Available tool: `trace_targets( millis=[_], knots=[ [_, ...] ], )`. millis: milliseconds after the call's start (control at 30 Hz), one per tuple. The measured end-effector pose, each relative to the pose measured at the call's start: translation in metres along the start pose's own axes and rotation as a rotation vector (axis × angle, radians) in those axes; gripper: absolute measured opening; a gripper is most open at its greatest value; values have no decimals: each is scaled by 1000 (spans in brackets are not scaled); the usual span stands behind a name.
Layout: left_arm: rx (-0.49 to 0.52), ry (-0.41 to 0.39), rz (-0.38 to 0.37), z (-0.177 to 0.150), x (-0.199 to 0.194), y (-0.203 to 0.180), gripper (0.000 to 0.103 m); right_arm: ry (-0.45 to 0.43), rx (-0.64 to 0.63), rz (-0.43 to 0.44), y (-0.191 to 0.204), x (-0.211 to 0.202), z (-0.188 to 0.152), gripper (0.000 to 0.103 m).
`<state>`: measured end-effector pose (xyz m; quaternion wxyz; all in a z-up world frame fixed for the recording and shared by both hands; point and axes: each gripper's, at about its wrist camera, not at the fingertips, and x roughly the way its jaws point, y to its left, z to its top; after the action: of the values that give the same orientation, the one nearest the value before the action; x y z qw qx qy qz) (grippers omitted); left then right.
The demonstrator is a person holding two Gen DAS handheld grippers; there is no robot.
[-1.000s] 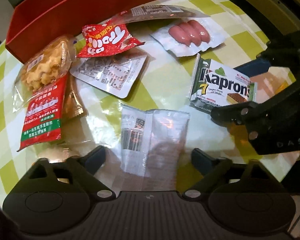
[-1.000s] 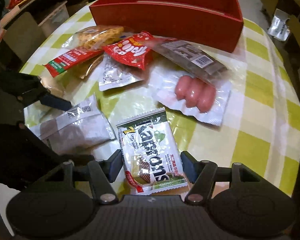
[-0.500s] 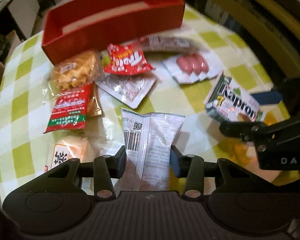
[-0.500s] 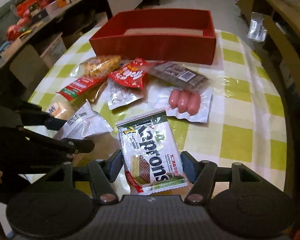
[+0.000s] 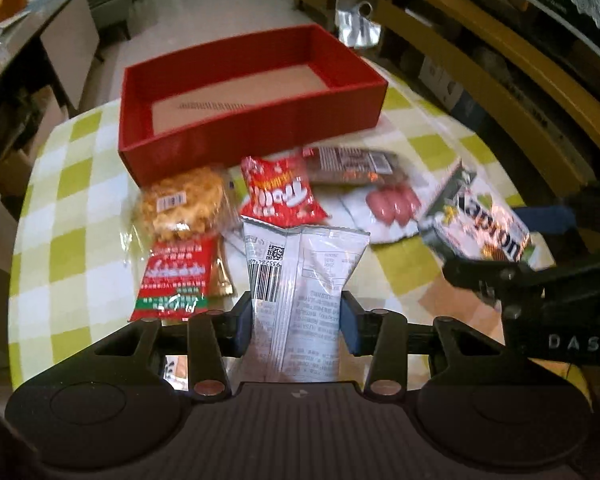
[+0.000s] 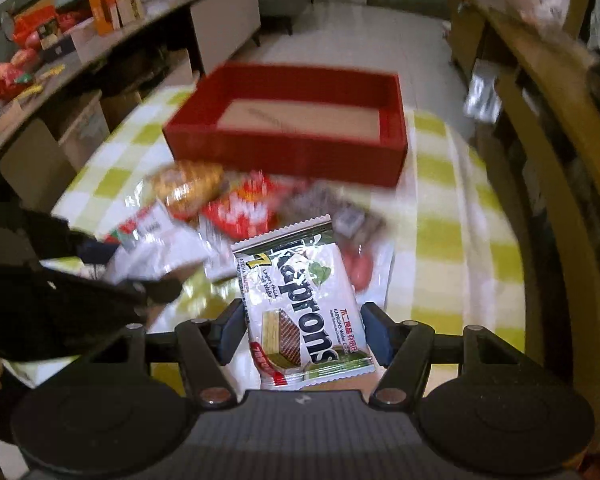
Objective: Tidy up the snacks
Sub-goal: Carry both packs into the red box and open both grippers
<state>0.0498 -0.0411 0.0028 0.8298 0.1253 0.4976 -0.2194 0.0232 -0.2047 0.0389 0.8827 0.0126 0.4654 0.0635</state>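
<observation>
The left gripper [image 5: 296,316] pinches a silver packet [image 5: 300,280] by its lower half, pads pressed on both side edges; its jaws have just been closing, and the packet that lay flat between spread fingers a second ago now hangs clear of the desk [image 5: 60,240]. The right gripper [image 6: 304,332] is likewise clamped on the Kaprons wafer pack [image 6: 300,300], a hold unchanged over the last second. Both snacks have come up off the cloth together, and the view has widened to take in the whole box.

Outward from the left gripper, at 10 o'clock, lie a red-and-green sachet [image 5: 176,280] and a bag of golden crackers [image 5: 180,204]. At 12 o'clock sits a red candy bag [image 5: 280,196], with a dark bar [image 5: 352,164] and a sausage pack [image 5: 392,204] towards 1 o'clock. The wafer pack shows at 2 o'clock in the other gripper. Beyond them all, at 12 o'clock, stands the red box [image 5: 252,136], open and holding nothing that I can see.

Judging by this, both pickups are done and the carry to the box comes next. The remaining snacks are not yet sorted, so the task looks early. Two packs going in at once may collide over the box.
</observation>
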Motion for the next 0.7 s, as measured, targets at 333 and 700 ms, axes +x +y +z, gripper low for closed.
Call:
trace_targets(
  millis=[333, 700],
  knots=[
    [-16, -110, 129, 51, -6, 0, 51, -102, 13, 77, -28, 22, 45, 71],
    [-17, -153, 200, 104, 23, 1, 51, -135, 34, 88, -53, 65, 88, 71]
  ],
)
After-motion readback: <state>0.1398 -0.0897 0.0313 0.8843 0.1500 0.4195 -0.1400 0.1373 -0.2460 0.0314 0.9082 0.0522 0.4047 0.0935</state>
